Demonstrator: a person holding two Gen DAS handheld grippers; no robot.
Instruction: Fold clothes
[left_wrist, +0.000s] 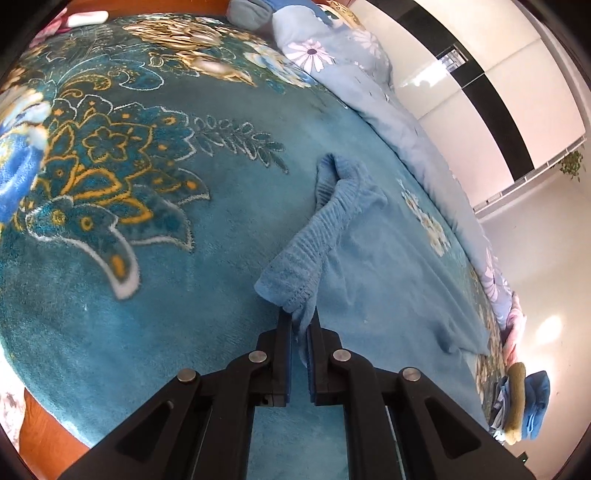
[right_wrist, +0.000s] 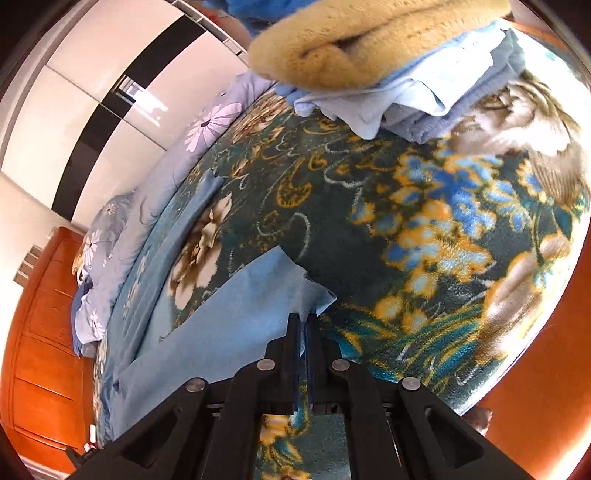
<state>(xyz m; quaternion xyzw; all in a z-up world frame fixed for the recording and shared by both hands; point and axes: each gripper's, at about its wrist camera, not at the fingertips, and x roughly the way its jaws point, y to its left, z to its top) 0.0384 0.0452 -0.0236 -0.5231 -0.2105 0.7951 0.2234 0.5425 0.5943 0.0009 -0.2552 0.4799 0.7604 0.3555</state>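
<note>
On my left, the left gripper (left_wrist: 301, 314) is clenched on the ribbed waistband end of the light blue garment (left_wrist: 325, 229), which trails away across the teal floral blanket (left_wrist: 147, 295). On my right, the right gripper (right_wrist: 303, 317) pinches the same garment's thin hem corner (the cloth runs off to the left). Beyond it sits a stack of folded clothes (right_wrist: 388, 74).

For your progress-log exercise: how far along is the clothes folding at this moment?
Done: a stack of folded clothes sits at the end of the bed. In hand: the left gripper is shut on the ribbed edge of the light blue garment, the right gripper on another edge. Left: the garment lies unfolded on the blanket.
</note>
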